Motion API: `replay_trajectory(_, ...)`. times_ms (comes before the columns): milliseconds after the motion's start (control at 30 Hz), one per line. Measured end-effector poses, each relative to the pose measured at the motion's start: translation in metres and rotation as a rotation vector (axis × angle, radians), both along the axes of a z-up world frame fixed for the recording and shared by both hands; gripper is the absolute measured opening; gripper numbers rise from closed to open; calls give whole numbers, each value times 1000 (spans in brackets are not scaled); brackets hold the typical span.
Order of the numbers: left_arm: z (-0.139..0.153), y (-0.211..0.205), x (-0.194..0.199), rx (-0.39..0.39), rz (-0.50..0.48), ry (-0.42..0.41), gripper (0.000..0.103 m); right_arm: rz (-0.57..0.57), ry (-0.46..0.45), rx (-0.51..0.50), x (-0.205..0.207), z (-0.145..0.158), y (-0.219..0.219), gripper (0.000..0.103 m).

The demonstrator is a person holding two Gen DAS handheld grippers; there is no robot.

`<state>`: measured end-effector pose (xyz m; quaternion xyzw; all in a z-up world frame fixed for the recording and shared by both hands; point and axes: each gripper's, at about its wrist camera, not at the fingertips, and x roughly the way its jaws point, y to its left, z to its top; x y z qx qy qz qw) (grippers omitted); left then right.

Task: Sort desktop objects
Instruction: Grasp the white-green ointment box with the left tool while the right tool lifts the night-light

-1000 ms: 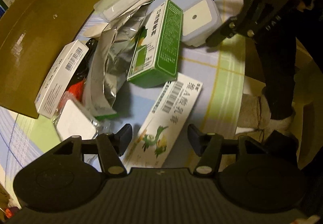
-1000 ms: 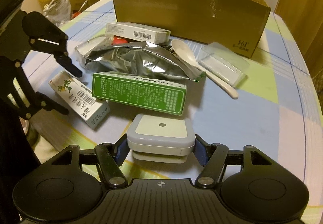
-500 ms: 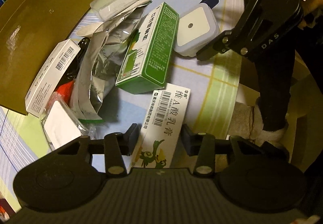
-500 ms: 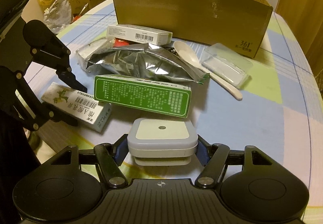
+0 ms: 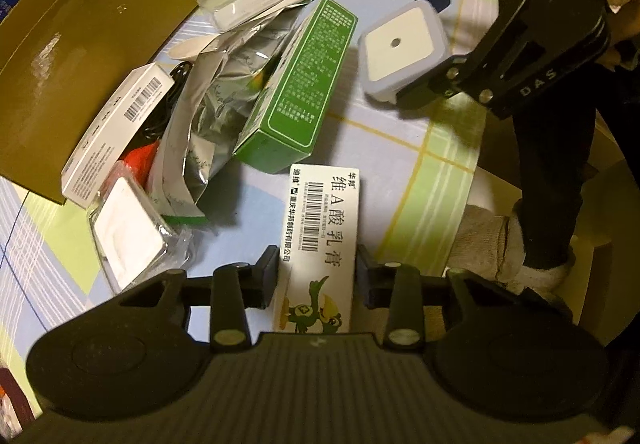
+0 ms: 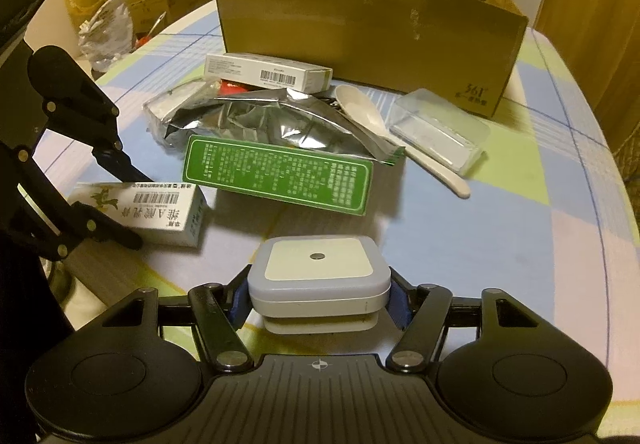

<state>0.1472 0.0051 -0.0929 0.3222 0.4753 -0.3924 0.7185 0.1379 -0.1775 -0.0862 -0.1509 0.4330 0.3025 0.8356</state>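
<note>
Nearest, the left gripper (image 5: pixel 316 280) pinched a white ointment box (image 5: pixel 322 244) lying on the table (image 6: pixel 460 256); the right gripper (image 6: pixel 318 302) clasped a square white case (image 6: pixel 319 284). Beyond lay an unsorted heap: green box (image 6: pixel 278 173), foil bag (image 6: pixel 256 121), spoon (image 6: pixel 376 127). Sorting seemed barely begun. The cardboard box (image 6: pixel 368 31) stood farthest, its inside hidden.

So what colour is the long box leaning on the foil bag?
Green with a white border line, clearest in the right wrist view: green box.
</note>
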Motion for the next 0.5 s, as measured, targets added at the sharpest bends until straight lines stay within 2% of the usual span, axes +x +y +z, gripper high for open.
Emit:
replay_trajectory(233,12,8,-2,13,51,-30,33,-53,-20,9,-2,9,-12,62)
replay_trajectory(500,29,15,-5,14,93,-52,33,-63,-32,26,-10,21,-14,62)
